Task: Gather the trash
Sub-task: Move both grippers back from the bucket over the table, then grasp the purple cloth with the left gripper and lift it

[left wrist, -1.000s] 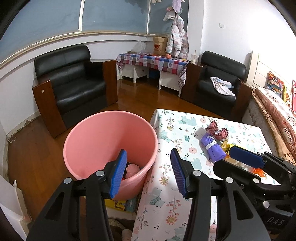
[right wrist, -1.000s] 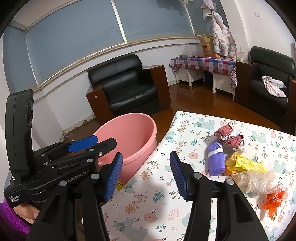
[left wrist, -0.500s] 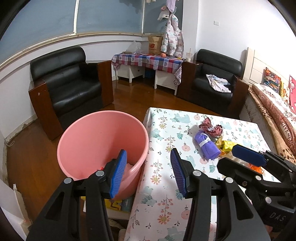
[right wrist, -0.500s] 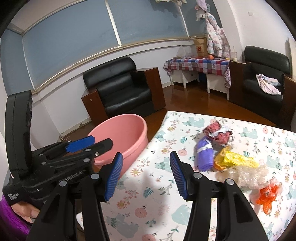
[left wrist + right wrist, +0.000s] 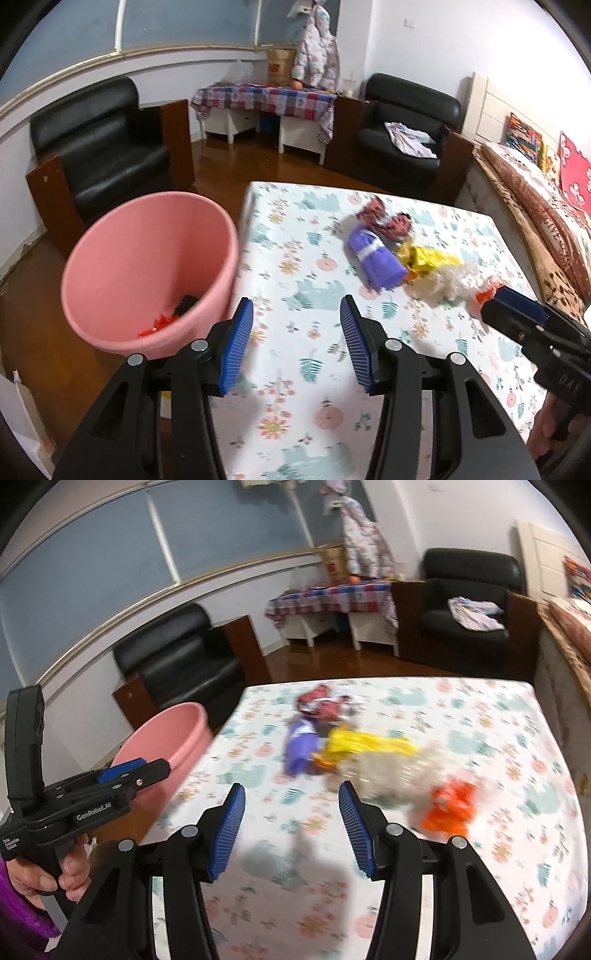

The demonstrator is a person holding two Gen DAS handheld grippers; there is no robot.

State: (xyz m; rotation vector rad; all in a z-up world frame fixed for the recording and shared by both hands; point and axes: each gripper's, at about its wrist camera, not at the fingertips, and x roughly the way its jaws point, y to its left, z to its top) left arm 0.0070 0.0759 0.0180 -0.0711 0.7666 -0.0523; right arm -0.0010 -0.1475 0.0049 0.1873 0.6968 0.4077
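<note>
While both grippers hung empty with jaws apart, trash was seen heaped mid-frame on the floral table.

Left gripper, right gripper: the crinkled clear plastic could be crushed aside or slipped off. Red scraps inside the pink bucket were shown only by the left view.

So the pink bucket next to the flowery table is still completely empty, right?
Not quite. The pink bucket beside the flowery table isn't empty: the left wrist view shows red scraps and something dark at its bottom.
</note>
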